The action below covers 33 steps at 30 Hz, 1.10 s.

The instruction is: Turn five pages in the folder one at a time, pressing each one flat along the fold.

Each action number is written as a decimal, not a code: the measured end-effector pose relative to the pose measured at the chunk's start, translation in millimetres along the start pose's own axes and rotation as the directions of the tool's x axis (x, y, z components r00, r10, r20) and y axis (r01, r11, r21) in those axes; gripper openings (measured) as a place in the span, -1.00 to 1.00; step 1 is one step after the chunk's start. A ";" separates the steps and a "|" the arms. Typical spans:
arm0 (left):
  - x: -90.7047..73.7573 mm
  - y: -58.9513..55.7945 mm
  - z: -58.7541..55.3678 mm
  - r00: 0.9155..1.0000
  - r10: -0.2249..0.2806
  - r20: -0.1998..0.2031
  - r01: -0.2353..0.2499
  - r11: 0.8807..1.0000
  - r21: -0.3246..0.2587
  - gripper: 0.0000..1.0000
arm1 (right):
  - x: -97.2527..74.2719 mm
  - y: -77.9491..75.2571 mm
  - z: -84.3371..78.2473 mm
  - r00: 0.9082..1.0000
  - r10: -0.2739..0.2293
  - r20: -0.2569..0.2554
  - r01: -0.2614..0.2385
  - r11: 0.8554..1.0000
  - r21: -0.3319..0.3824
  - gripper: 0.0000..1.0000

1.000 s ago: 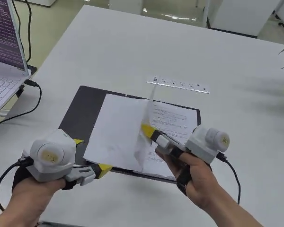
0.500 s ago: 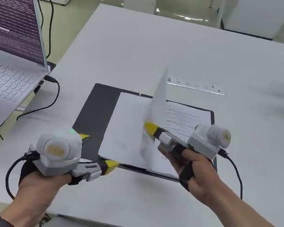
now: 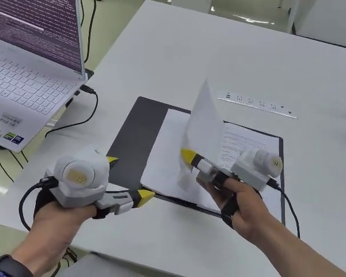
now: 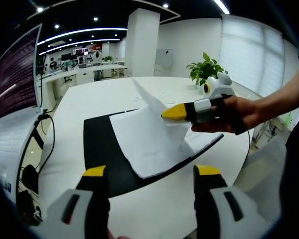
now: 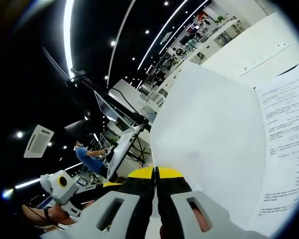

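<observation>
Head view, contents of the white bench point(image 3: 179, 52):

- Folder point(image 3: 132, 138): black, laid open and flat near the near edge of the bench. A blank white sheet point(image 3: 164, 158) is seen on its left half, with a strip of bare black cover left of the sheet. A printed sheet point(image 3: 245, 144) is seen on its right half.
- Page point(image 3: 205, 118): one white leaf, raised nearly upright above the fold, its top edge free and its lower edge gripped.
- Right gripper point(image 3: 188, 156): yellow-tipped jaws are pressed together on the lower edge of the page. It is carried by the right hand point(image 3: 239, 202) over the near right part of the folder.
- Left gripper point(image 3: 128, 179): jaws are held wide apart with nothing between them. It is carried by the left hand point(image 3: 57, 222) just off the folder's near left corner, by the near edge of the bench.
- Laptop point(image 3: 34, 75): open, screen lit, placed at the left edge of the bench. A black cable point(image 3: 75, 124) is run from its side over that edge.
- Socket strip point(image 3: 259, 105): set flat in the bench top, beyond the folder's far edge.

Left gripper view: both spread tips of the left gripper point(image 4: 150, 172) are seen low in the frame, with the folder point(image 4: 97, 144) ahead of them and the right gripper point(image 4: 173, 112) clamped on the raised page point(image 4: 149, 102). A potted plant point(image 4: 204, 72) is noted far behind.

Right gripper view: the closed tips of the right gripper point(image 5: 155, 174) are seen with the page point(image 5: 204, 129) pinched between them; the printed sheet point(image 5: 289, 129) is seen to its right.
</observation>
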<state>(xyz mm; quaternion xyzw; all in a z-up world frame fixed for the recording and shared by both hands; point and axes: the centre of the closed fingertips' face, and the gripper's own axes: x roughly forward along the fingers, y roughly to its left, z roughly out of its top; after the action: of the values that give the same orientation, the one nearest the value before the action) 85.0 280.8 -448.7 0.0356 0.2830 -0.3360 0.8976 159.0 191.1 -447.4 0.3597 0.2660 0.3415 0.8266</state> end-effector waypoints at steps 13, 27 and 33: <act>-6.8 3.5 -5.4 1.000 0.015 0.015 -0.015 0.999 -0.043 0.36 | 26.8 -13.1 -23.4 0.998 -0.030 -0.051 0.033 0.998 0.046 -1.00; -11.5 9.9 -10.8 1.000 0.028 0.011 -0.027 0.998 -0.062 0.36 | 51.9 -41.4 -50.4 0.991 -0.091 -0.098 0.101 0.990 0.101 -1.00; -11.5 10.1 -12.3 0.999 0.030 0.010 -0.030 0.997 -0.070 0.36 | 58.2 -54.1 -61.0 0.985 -0.126 -0.119 0.142 0.981 0.130 -0.99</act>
<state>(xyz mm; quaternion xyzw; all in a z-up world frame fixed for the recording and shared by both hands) 78.3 298.4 -454.1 0.0066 0.2889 -0.3126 0.9048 173.8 232.7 -537.3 0.3779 0.3577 0.2851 0.8050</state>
